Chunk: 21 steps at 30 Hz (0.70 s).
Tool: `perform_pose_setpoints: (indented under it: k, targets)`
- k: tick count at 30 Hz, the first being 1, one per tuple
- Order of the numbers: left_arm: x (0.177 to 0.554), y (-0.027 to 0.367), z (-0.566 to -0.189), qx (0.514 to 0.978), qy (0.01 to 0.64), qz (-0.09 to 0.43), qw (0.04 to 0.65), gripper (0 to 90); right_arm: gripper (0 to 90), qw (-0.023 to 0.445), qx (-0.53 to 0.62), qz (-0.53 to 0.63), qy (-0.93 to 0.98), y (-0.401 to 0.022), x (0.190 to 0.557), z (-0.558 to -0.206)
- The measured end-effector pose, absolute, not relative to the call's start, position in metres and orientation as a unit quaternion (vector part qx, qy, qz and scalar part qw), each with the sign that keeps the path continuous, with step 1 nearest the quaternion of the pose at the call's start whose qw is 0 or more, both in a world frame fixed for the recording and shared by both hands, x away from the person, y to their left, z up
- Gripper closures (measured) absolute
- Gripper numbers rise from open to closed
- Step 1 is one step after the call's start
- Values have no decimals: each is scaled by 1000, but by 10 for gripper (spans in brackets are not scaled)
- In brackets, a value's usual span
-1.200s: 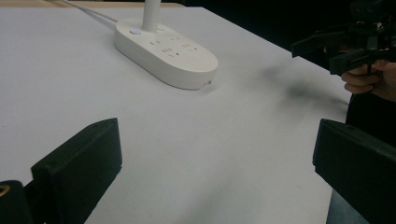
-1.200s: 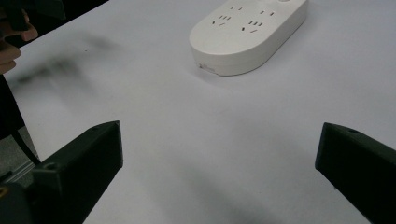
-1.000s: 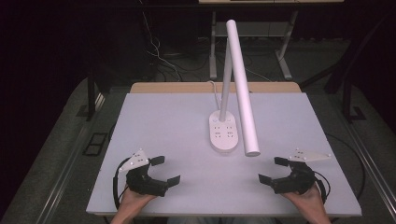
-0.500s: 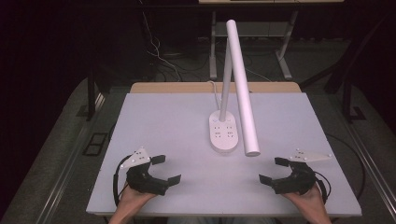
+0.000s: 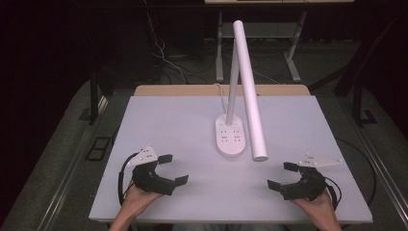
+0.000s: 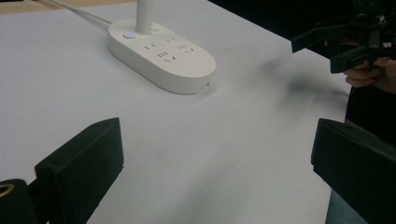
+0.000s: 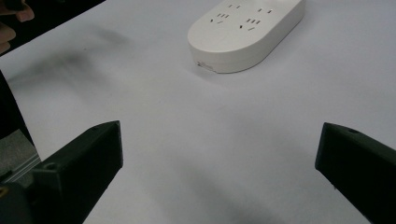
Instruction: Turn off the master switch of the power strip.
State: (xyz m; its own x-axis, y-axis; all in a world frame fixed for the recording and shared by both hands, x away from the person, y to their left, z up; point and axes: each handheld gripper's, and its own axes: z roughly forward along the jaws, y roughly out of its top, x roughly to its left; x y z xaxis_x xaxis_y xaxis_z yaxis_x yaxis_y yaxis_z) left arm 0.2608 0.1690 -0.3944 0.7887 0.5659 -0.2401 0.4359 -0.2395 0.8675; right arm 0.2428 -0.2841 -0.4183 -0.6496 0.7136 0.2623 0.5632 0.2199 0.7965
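Nothing started yet, as far as I can judge: both tools sit at the near edge of the white worktop point(image 5: 159, 120), lamp untouched. Left hand-held gripper point(image 5: 174, 169) at near left, jaws spread wide, holding nothing; right hand-held gripper point(image 5: 282, 175) at near right, jaws also spread, empty. Desk lamp: oval white base point(image 5: 229, 140) with socket holes stands mid-worktop, well apart from both grippers, between them and farther out; its stem rises from the far end of the base and the long white light bar point(image 5: 249, 96) slants down over the base's right side, its end hanging just right of the base. All the work is left: approach, contact, any move of the lamp. High view gives whole lamp and bar; left gripper view adds a small lit button point(image 6: 128, 34) by the stem and the cord point(image 6: 79, 12) running off far; right gripper view shows the base's near end point(image 7: 243, 32) and socket slots close.
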Motion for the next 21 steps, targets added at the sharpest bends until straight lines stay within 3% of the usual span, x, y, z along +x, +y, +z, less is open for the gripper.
perform_pose_setpoints:
  k: [21]
  targets:
    - [284, 158, -378, 807, 302, 61, 504, 33, 1, 74, 410, 471, 778, -284, 243, -419]
